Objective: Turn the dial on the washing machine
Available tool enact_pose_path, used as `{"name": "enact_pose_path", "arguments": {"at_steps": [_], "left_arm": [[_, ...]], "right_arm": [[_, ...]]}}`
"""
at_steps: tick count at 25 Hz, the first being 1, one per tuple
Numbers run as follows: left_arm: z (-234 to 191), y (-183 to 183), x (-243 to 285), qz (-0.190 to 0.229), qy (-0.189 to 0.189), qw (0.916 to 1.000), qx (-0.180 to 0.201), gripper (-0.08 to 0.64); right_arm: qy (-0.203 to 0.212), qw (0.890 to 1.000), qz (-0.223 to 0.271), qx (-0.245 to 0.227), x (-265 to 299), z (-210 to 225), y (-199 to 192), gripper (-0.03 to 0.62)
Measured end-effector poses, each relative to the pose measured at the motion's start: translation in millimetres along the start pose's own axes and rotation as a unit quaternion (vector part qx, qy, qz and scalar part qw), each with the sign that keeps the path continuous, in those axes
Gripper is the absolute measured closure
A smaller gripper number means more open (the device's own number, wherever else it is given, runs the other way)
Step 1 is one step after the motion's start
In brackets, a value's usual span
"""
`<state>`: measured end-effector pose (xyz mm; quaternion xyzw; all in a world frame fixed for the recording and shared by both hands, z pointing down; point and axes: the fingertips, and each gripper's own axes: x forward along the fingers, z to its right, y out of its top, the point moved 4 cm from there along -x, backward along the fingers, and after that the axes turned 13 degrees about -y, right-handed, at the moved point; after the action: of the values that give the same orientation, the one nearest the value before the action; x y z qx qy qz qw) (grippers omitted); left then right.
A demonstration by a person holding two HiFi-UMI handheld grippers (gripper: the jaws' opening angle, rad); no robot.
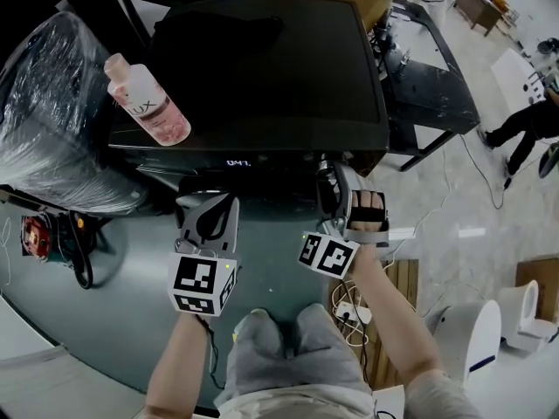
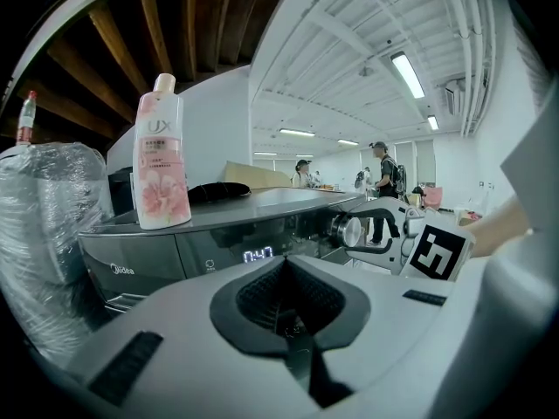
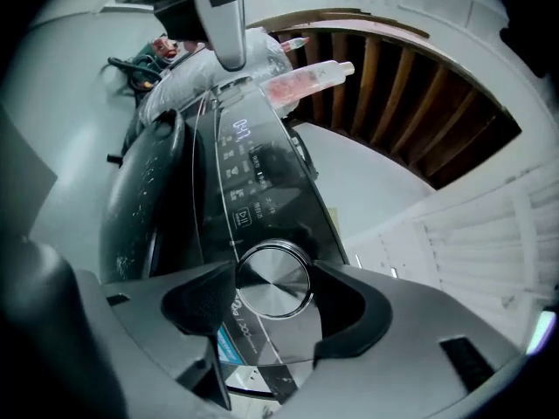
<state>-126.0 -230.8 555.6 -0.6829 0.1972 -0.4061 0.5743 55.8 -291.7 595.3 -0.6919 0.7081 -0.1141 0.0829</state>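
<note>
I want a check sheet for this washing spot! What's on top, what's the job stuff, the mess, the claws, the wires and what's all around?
Surface: washing machine top, dark and flat.
Job's things: silver dial on the front panel; the lit display reads 0:47.
Clutter: pink bottle standing upright on the top; plastic-wrapped bundle beside the machine.
Grippers: right claw set round the dial, pads seemingly on its two sides; left claw shut and empty, short of the panel.
Cables: black cable on the floor at left; white power strip with cords by the person's leg.
Surroundings: people standing far off in a bright hall.
</note>
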Motion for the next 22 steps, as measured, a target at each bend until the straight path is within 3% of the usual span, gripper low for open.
{"name": "enact_pose_path", "arguments": {"at_steps": [8,15,22], "left_arm": [[-0.5,1.2,-4.5,-0.003,0.008,0.9999,-0.009,0.540],[4.6,7.6,-3.2,0.002,0.006,1.0000,0.003,0.540],[5.6,11.5,-5.5,0.001,0.000,1.0000,0.004,0.540]], "right_arm": [[0.008,0.990,-0.017,0.142,1.1,5.8,-0.6,0.295],[0.010,0.967,-0.038,0.253,2.7,9.5,-4.1,0.295],[0.018,0.930,-0.062,0.361,3.7,15.0,-7.0,0.295]]}}
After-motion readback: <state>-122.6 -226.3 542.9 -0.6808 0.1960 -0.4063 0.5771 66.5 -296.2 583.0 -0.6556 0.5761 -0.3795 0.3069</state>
